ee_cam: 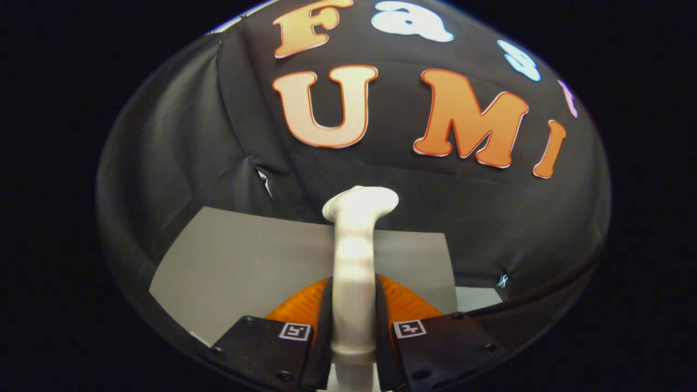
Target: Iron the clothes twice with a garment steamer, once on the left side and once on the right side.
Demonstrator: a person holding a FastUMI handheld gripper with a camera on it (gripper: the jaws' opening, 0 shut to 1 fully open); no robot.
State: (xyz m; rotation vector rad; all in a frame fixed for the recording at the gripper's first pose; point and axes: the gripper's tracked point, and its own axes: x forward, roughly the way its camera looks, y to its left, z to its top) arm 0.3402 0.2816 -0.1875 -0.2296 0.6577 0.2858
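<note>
Inspector: Presently, what do your jaws (354,326) hold?

Operator: My jaws are narrow and clamped on the steamer (355,256). Both fingers (325,321) press its white handle from either side, and the handle runs straight up between them. Its flared head sits beyond the fingertips, lifted against the black wall (179,147).

Inspector: And the clothes?

Operator: A flat grey sheet (239,267) lies below and ahead of the fingers, spreading to both sides of the handle. I take it for the garment, but I cannot tell for certain; no seams or collar are visible. It rests on a paler desk (476,298), a corner of which shows just beside its right edge.

Inspector: Is the head touching the fabric?

Operator: I judge not. The head appears raised above the sheet's far edge, apart from it.

Inspector: State of the task?

Operator: I judge this as carrying the steamer to the fabric, with no pass evident from how things lie.

Inspector: Requirements for a sound pass?

Operator: Keep the grip firm so the handle does not twist between the fingers. Lower the head until its face meets the cloth evenly. Draw one steady stroke along the left half, then one along the right, without dragging the sheet into folds.
</note>
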